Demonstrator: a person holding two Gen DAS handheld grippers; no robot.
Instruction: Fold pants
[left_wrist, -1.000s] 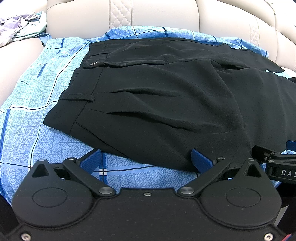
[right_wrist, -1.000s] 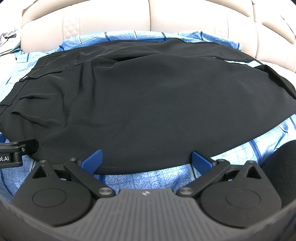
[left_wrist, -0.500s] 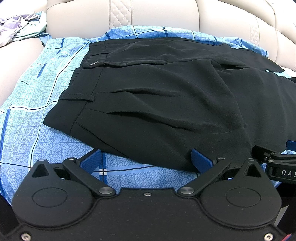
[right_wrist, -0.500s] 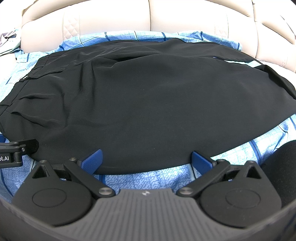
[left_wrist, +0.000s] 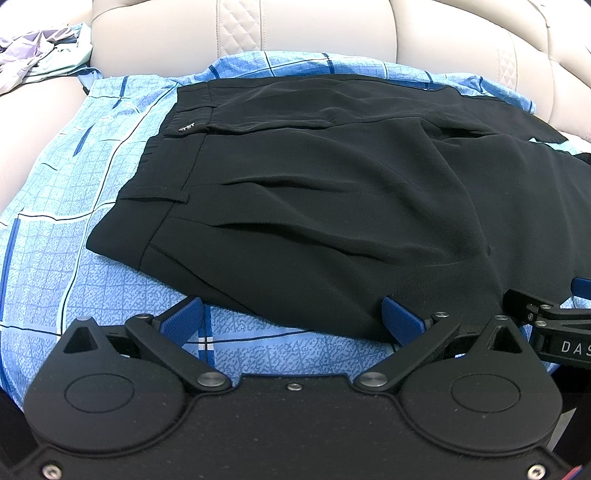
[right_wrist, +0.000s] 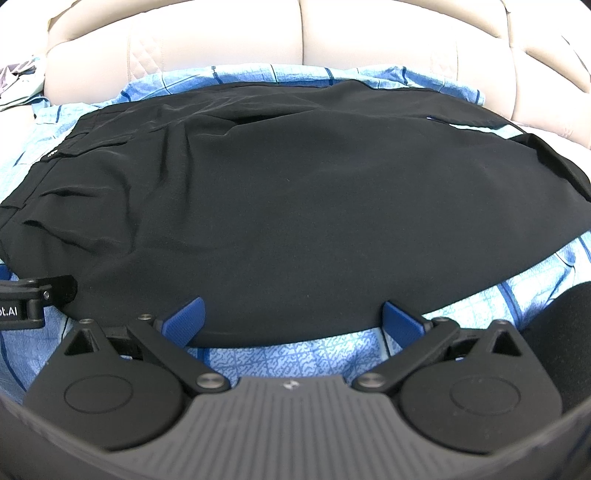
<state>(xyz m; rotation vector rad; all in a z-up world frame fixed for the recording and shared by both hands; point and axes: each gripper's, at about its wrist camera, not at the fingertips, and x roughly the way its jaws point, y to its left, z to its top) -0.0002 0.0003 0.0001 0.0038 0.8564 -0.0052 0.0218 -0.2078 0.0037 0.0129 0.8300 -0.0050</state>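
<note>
Black, smooth-fabric pants (left_wrist: 332, 192) lie flat just beyond both grippers' blue fingertips (left_wrist: 183, 319). The left gripper (left_wrist: 291, 319) and right gripper (right_wrist: 293, 319) are spread wide, holding nothing. Waistband at nine o'clock on a blue checked sheet (left_wrist: 55, 240). Apparently halved lengthwise; crosswise folds remain.

The black pants (left_wrist: 332, 192) run off the right edge of the left wrist view, so their leg ends stay unseen there, and in the right wrist view their waistband is cut by the left edge. The small metal tag (left_wrist: 185, 128) on the waistband is too small to read. A crumpled pale garment (left_wrist: 33, 62) in the far left corner is cut off by the edge, its kind unclear.
</note>
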